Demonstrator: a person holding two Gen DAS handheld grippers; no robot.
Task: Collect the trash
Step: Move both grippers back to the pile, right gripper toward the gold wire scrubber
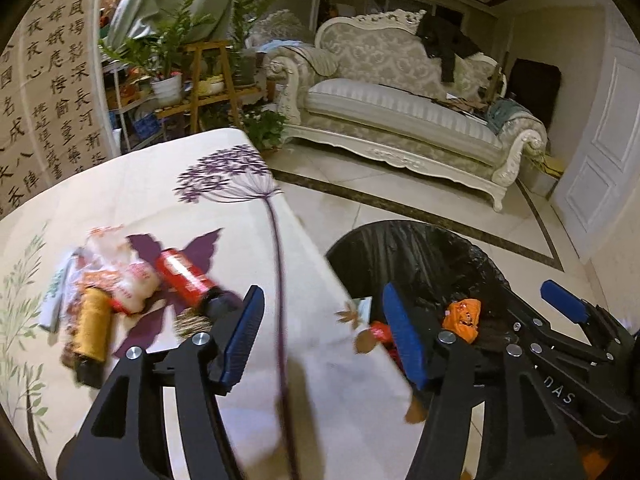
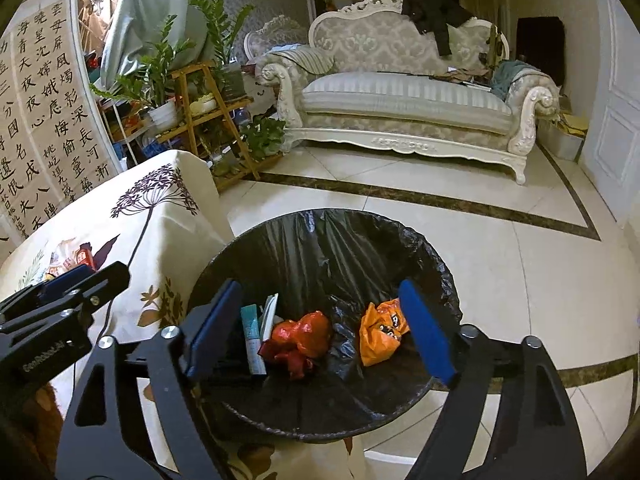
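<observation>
Left wrist view: the left tool (image 1: 320, 336) tips downward over the edge of the cream, flower-printed cloth-covered table (image 1: 160, 200), its blue-padded fingers (image 1: 244, 332) spread apart with nothing between them. To its left a blurred heap of trash lies on the table: a red cylindrical wrapper (image 1: 184, 280), a yellow cylindrical packet (image 1: 94, 320) and crumpled white-and-orange plastic bags (image 1: 128, 276). On the right, the round bin lined with a black plastic bag (image 1: 420, 248) stands on the tiled floor beside the table, and the right tool (image 1: 564, 304) reaches over it.

Right wrist view: the right tool (image 2: 320, 320) angles down straight above the bin (image 2: 320, 240), released, jaws wide and empty. Inside the bin lie a crumpled orange bag (image 2: 378, 332), a scrunched red wrapper (image 2: 300, 336) and a teal-and-white flat packet (image 2: 254, 336). The left tool (image 2: 64, 284) pokes in at the left edge, over the table (image 2: 152, 224).
</observation>
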